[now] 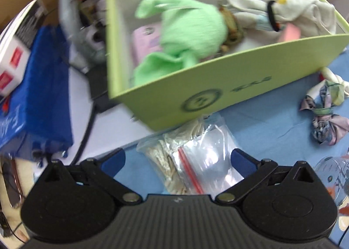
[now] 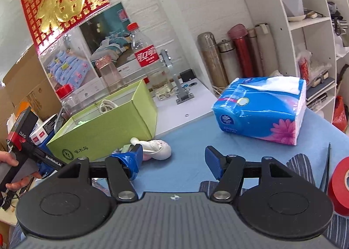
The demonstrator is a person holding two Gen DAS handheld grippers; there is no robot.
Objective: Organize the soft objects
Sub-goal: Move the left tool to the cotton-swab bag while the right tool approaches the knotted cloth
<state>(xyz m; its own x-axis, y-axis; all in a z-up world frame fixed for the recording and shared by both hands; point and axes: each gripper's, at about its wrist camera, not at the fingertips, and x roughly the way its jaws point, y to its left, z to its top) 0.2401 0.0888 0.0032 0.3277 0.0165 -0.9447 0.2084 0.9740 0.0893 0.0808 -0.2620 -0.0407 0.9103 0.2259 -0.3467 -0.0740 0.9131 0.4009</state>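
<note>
On the blue table cover, the green box (image 1: pixel 218 87) holds a green cloth (image 1: pixel 187 31) and white cloth (image 1: pixel 305 11). Nearer, the left gripper (image 1: pixel 177 159) stands wide above a clear bag (image 1: pixel 196 157); the right gripper (image 2: pixel 174 161) gapes empty.

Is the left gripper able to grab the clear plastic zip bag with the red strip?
Probably yes. The left gripper is open, with the clear zip bag lying right between its fingers on the blue cloth; nothing covers it.
</note>
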